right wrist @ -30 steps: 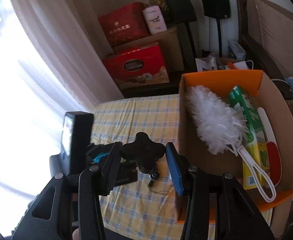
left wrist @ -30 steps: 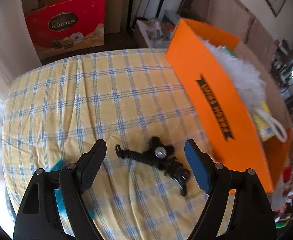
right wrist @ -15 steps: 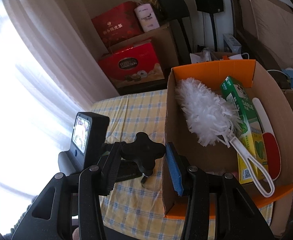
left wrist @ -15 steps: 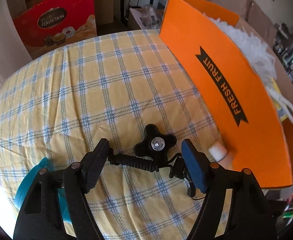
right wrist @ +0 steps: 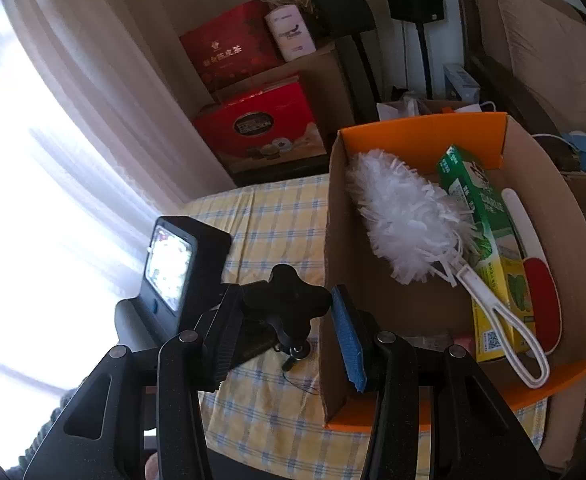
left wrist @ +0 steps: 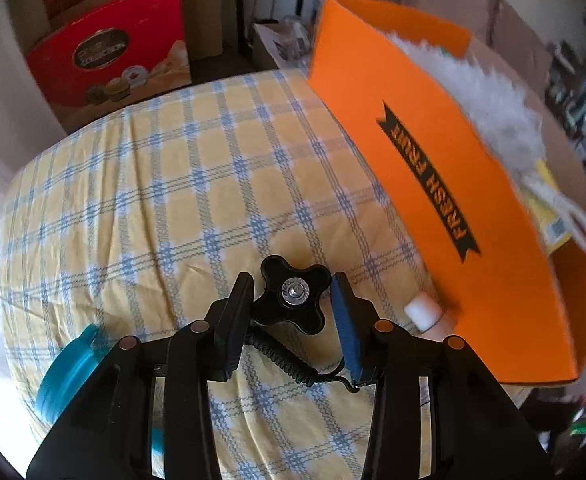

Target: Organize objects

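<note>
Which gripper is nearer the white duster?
Right. Right gripper: at the box wall, by the duster. Left gripper: farther out, jaws just closing on the black knob.

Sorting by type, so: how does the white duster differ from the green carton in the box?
The duster is white and fluffy with a looped handle; the carton is green, rigid and boxy. The duster's handle crosses over the carton. Both lie lengthwise inside the orange box.
</note>
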A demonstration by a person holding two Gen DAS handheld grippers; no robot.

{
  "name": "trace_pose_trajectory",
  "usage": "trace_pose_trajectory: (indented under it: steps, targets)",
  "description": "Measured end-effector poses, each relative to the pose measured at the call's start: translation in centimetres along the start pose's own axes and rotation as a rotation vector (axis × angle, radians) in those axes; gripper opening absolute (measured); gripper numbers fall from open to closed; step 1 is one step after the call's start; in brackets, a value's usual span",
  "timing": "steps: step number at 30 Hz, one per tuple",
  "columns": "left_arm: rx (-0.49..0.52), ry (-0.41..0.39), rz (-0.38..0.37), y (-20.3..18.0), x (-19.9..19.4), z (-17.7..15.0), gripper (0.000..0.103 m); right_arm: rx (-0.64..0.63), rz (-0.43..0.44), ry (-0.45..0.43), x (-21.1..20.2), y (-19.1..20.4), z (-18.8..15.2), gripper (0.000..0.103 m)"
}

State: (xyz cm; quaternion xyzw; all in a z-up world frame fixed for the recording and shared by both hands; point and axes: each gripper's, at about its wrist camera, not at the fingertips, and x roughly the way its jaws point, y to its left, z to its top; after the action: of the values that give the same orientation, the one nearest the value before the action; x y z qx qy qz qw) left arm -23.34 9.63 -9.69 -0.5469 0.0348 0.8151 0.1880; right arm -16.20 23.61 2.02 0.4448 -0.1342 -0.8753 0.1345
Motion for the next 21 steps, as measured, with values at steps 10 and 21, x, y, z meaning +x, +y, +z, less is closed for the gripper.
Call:
trace_pose_trajectory:
  steps: [10,21]
  targets:
    - [-0.026,-0.101,-0.086,-0.1,-5.4,1.3,0.037,0.01,-0.034,-0.015,-1.0,-1.3,-0.2,0.046]
    - [0.02,-0.181,-0.179,-5.3,-9.5,2.1,0.037,0.045,-0.082,-0.033,-2.5,-3.9,-0.9,0.046]
